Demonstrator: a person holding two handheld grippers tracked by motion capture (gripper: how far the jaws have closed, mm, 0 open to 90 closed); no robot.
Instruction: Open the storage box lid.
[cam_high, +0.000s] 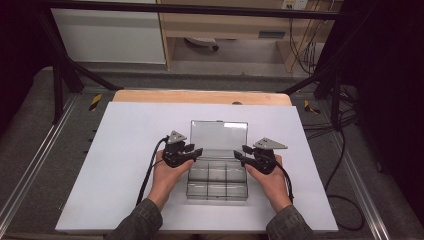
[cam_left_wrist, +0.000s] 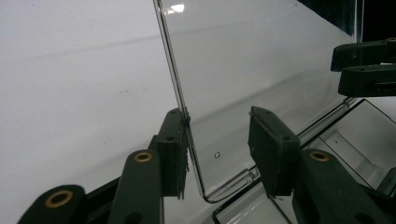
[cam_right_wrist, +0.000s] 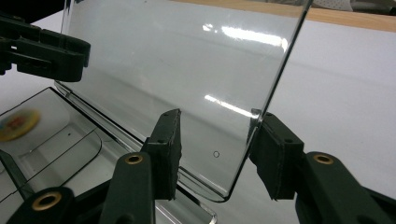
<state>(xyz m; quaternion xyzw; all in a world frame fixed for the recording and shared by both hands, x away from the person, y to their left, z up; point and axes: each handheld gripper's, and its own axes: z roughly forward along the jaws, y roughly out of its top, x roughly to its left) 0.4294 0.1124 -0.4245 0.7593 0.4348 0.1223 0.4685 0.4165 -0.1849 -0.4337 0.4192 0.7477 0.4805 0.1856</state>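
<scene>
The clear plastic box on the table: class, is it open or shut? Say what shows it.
Open. The lid stands raised behind the box, hinged along the back edge, leaving the compartments uncovered. Each gripper's jaws straddle one lower corner of the lid.

Two arms come in from the bottom of the high view, both in dark sleeves. The left hand (cam_high: 167, 172) holds the left gripper (cam_high: 196, 151), which points right. The right hand (cam_high: 270, 175) holds the right gripper (cam_high: 239, 152), which points left. The tips face each other, near but apart. Both sets of jaws stand partly open, and seem not to squeeze anything.
</scene>
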